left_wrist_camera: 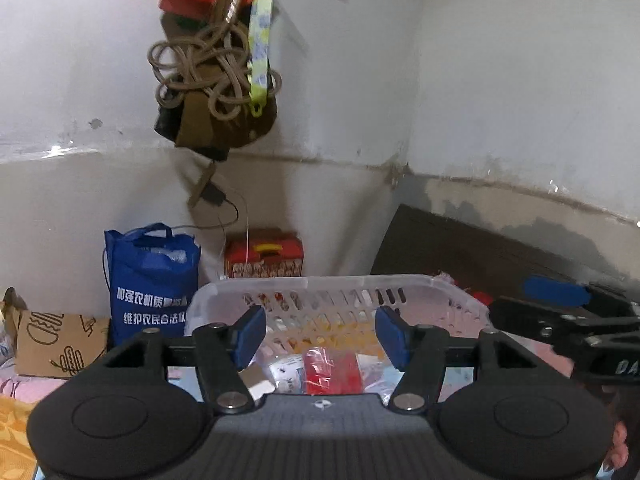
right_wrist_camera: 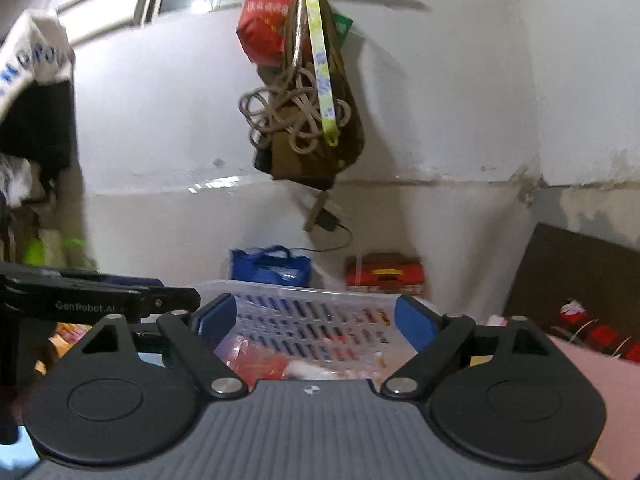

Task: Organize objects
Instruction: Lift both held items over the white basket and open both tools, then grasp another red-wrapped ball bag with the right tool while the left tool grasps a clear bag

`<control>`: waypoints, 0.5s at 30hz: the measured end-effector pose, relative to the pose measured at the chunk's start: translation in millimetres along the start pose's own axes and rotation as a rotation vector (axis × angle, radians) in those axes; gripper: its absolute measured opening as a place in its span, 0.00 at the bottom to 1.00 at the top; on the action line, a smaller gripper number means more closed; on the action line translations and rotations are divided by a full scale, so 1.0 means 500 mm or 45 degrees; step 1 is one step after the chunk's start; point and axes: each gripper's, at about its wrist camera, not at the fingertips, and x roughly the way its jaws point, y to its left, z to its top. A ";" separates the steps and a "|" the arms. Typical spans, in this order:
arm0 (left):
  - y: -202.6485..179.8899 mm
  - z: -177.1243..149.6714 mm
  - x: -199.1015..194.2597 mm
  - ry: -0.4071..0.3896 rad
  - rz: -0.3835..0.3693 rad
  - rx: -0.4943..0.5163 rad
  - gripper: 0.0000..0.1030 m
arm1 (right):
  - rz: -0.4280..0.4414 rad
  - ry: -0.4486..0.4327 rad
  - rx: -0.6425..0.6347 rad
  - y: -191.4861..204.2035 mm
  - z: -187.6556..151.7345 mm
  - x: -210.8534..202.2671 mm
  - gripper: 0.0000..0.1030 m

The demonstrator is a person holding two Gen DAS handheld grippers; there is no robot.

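Both claws hang spread and empty over the clear slotted basket point(left_wrist_camera: 336, 292): left claw point(left_wrist_camera: 322, 336), right claw point(right_wrist_camera: 316, 320). Packets, including a red packet point(left_wrist_camera: 332, 372), already lie inside. Likely between placements; the next move calls for picking another loose item.

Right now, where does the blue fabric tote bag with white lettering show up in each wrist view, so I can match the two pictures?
Left wrist view: the blue fabric tote bag with white lettering stands lower left, against the wall, left of the clear slotted plastic basket.
Right wrist view: the bag sits just left of centre, only its top showing behind the basket's far rim.
Shared landmark: the red box with a yellow handle, right of the bag in both.
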 end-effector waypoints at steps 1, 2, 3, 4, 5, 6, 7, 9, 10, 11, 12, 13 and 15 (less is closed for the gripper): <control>0.004 -0.011 -0.030 -0.030 -0.011 -0.007 0.66 | 0.005 -0.023 0.024 -0.002 -0.009 -0.024 1.00; 0.008 -0.021 -0.054 -0.047 -0.017 -0.006 0.72 | -0.002 -0.041 0.040 -0.004 -0.023 -0.048 1.00; 0.009 -0.038 -0.084 -0.063 -0.024 0.004 0.75 | -0.010 -0.045 0.057 -0.006 -0.042 -0.073 1.00; 0.011 -0.055 -0.105 -0.072 -0.028 0.010 0.77 | -0.017 -0.037 0.074 -0.008 -0.059 -0.091 1.00; 0.013 -0.080 -0.127 -0.068 -0.033 0.006 0.78 | -0.021 -0.018 0.094 -0.008 -0.086 -0.114 1.00; 0.017 -0.104 -0.142 -0.051 -0.044 -0.009 0.78 | -0.031 -0.003 0.116 -0.008 -0.112 -0.131 1.00; 0.019 -0.132 -0.155 -0.033 -0.058 -0.033 0.78 | -0.044 0.015 0.138 -0.005 -0.142 -0.149 1.00; 0.019 -0.185 -0.171 0.013 -0.062 -0.061 0.77 | -0.057 0.074 0.153 0.006 -0.194 -0.172 1.00; 0.013 -0.208 -0.173 0.039 -0.048 -0.055 0.77 | -0.052 0.093 0.161 0.014 -0.217 -0.183 1.00; 0.004 -0.228 -0.173 0.060 -0.037 -0.033 0.75 | -0.046 0.115 0.159 0.022 -0.235 -0.192 0.98; -0.003 -0.239 -0.174 0.069 -0.032 -0.016 0.74 | -0.054 0.135 0.151 0.030 -0.249 -0.197 0.92; -0.011 -0.247 -0.173 0.075 -0.031 0.006 0.74 | -0.065 0.144 0.143 0.036 -0.259 -0.203 0.90; -0.026 -0.257 -0.162 0.103 -0.035 0.063 0.73 | -0.061 0.176 0.138 0.042 -0.270 -0.203 0.77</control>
